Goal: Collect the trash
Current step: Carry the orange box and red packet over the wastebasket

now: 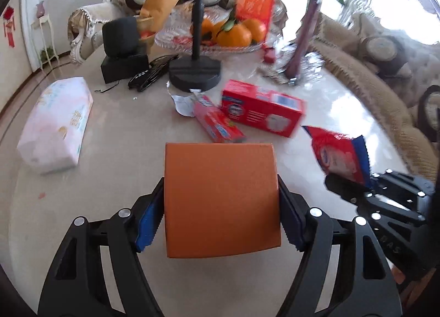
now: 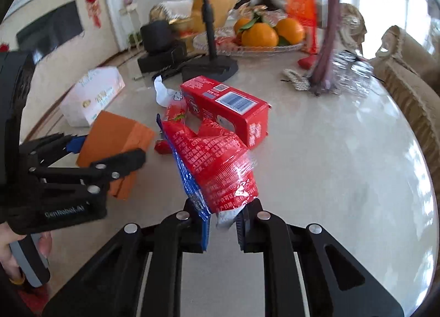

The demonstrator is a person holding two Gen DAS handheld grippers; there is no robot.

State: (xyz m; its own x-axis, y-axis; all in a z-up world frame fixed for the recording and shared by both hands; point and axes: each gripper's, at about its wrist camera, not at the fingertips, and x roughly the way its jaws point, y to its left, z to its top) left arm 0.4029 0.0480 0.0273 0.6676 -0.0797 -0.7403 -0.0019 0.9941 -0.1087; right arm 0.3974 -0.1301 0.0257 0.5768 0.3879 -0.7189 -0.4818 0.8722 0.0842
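A: Wide view first: the round pale worktop (image 1: pixel 115 130) carries plenty, and both hands are loaded. The pickup step looks done for 2 pieces of trash.

B: Biggest piece in hand is the orange box (image 1: pixel 220 199). The left claw (image 1: pixel 220 223) has it squeezed between its blue pads, 1 pad on each side wall, the box lifted clear of the worktop.

A: And the right claw (image 2: pixel 224 220)?

B: Clamped down on the bottom edge of the red crinkly wrapper (image 2: pixel 217 163), jaws nearly together. The wrapper stands up out of the claw, off the surface.

A: What's left lying there?

B: The red carton (image 2: pixel 228 105) on its side near the middle, and beside it a smaller red packet (image 1: pixel 217 122) with a scrap of white paper (image 1: pixel 183 104) at its far end. I'd call those trash too, still uncollected.

A: And the pink tissue pack (image 1: pixel 55 124), the fruit tray with oranges (image 1: pixel 233 34), the black stand (image 1: pixel 195 72)?

B: House things by the look of them; leave them.

A: So the next move?

B: No bin shows in either view, so I can't say where the load goes. My judgement: both claws are full, so carry box and wrapper to wherever trash is gathered, release, then come back for the carton. The wrapper is thin and held by only an edge, so it could slip on the way.
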